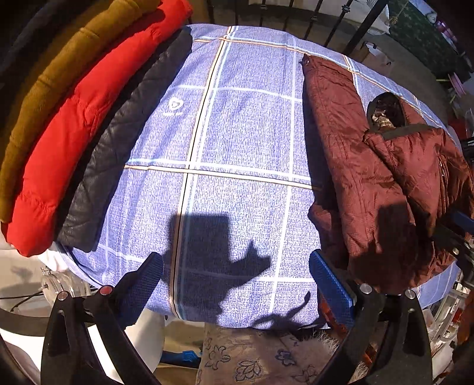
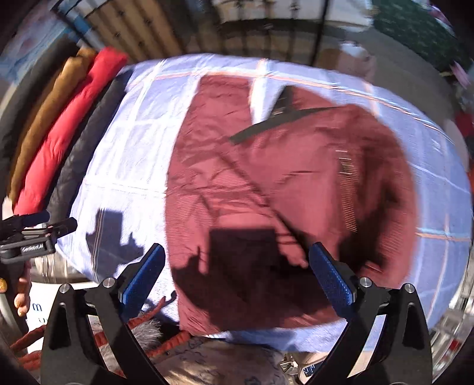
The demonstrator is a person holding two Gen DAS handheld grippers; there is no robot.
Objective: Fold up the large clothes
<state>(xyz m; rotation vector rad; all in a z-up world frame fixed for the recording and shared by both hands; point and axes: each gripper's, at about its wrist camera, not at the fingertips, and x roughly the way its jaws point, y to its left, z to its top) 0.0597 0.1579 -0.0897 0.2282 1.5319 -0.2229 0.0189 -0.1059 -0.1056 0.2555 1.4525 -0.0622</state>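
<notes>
A dark red padded jacket [image 1: 370,171] lies partly folded on the blue checked sheet [image 1: 237,133], at the right in the left wrist view. In the right wrist view the jacket [image 2: 281,177] fills the middle, blurred. My left gripper [image 1: 237,284] is open and empty over the sheet's near edge, left of the jacket. My right gripper [image 2: 237,275] is open and empty above the jacket's near edge. The left gripper also shows at the left edge of the right wrist view [image 2: 38,228].
Folded jackets lie in a row at the sheet's left edge: a black one [image 1: 124,148], a red one [image 1: 74,133] and a mustard one [image 1: 53,71]. A black metal railing [image 1: 296,17] runs behind the table. A flower-patterned cloth [image 1: 251,355] hangs below the near edge.
</notes>
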